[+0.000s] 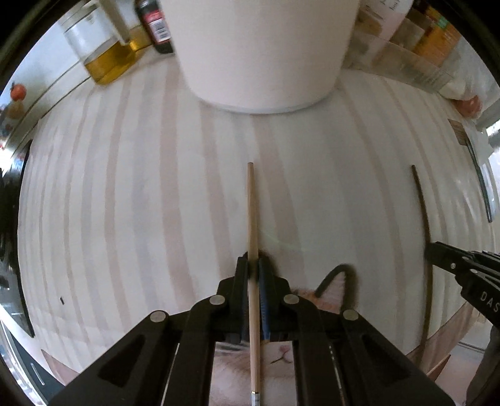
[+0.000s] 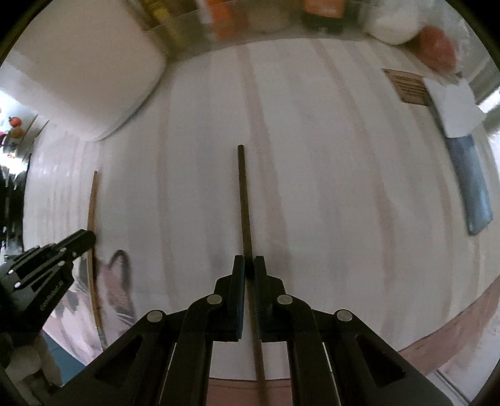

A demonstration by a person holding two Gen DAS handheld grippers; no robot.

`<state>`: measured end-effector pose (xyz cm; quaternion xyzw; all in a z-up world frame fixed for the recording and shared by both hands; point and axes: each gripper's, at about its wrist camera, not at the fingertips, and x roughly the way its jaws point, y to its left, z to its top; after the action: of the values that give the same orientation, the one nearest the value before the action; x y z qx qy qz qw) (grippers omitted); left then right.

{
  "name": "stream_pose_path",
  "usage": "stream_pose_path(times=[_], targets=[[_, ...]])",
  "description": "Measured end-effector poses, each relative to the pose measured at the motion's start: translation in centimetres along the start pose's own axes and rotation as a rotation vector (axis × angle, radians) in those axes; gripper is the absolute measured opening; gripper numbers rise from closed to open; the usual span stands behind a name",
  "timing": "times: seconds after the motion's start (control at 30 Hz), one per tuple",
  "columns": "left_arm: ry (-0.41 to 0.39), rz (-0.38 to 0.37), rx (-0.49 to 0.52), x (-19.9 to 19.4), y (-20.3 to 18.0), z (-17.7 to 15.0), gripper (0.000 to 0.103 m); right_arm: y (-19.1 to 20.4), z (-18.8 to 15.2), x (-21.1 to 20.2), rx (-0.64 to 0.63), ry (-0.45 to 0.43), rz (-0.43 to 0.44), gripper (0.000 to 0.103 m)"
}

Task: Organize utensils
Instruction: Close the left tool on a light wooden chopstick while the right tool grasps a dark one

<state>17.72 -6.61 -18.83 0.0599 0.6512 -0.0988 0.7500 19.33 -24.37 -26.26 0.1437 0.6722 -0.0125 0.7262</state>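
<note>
My left gripper (image 1: 253,265) is shut on a light wooden chopstick (image 1: 252,212), which runs straight ahead between the jaws over the white striped counter. My right gripper (image 2: 249,265) is shut on a dark brown chopstick (image 2: 243,193) that likewise points forward. Each view shows the other tool from the side: the right gripper (image 1: 432,250) with the dark chopstick (image 1: 423,206) at the right edge, and the left gripper (image 2: 89,239) with the light chopstick (image 2: 92,203) at the left edge. A large white container (image 1: 262,53) stands ahead of the left gripper.
A glass bottle of yellow oil (image 1: 100,53) and a dark bottle (image 1: 156,25) stand at the back left. Packets and jars (image 2: 268,15) line the back. A blue-handled item under a white card (image 2: 468,187) lies at the right. A cat-print mat (image 1: 281,359) lies under the left gripper.
</note>
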Motion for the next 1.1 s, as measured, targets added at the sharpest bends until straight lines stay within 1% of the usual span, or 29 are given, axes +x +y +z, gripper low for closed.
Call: stream_pose_path(times=[0.1, 0.23, 0.27, 0.4, 0.47, 0.5, 0.57, 0.6, 0.63, 0.73, 0.83, 1.1], targets=[[0.001, -0.007, -0.004, -0.5, 1.0, -0.5, 0.005, 2.0, -0.1, 0.4, -0.023, 0.016, 0.015, 0.006], [-0.001, -0.022, -0.015, -0.5, 1.4, -0.5, 0.005, 3.7, 0.2, 0.7, -0.065, 0.019, -0.027, 0.006], [-0.002, -0.022, -0.016, -0.6, 1.6, 0.0, 0.005, 3.8, 0.3, 0.8, -0.067, 0.023, -0.026, 0.006], [-0.003, -0.030, -0.019, -0.4, 1.1, 0.4, 0.005, 5.1, -1.0, 1.0, -0.075, 0.040, -0.030, 0.006], [-0.003, -0.041, -0.021, -0.5, 1.4, 0.4, 0.006, 6.0, -0.7, 1.1, -0.072, 0.047, -0.035, 0.006], [-0.003, -0.047, -0.025, -0.2, 1.9, 1.1, 0.006, 5.5, 0.1, 0.9, -0.070, 0.050, -0.035, 0.006], [-0.002, -0.054, -0.029, -0.3, 2.0, 1.4, 0.007, 6.6, 0.2, 1.3, -0.064, 0.053, -0.034, 0.006], [-0.001, -0.058, -0.031, -0.3, 2.9, 1.4, 0.007, 5.0, 0.5, 0.3, -0.061, 0.054, -0.031, 0.006], [0.000, -0.059, -0.035, -0.4, 3.0, 1.3, 0.007, 4.2, 0.5, 0.9, -0.061, 0.054, -0.030, 0.006], [0.004, -0.061, -0.040, -0.5, 3.5, 1.8, 0.009, 3.6, 0.9, 0.8, -0.056, 0.055, -0.031, 0.006], [0.004, -0.063, -0.044, -0.4, 3.9, 2.2, 0.009, 3.6, 1.4, 0.9, -0.061, 0.054, -0.041, 0.006], [0.002, -0.060, -0.046, -0.4, 3.0, 2.2, 0.009, 4.7, 2.5, 1.4, -0.083, 0.050, -0.078, 0.006]])
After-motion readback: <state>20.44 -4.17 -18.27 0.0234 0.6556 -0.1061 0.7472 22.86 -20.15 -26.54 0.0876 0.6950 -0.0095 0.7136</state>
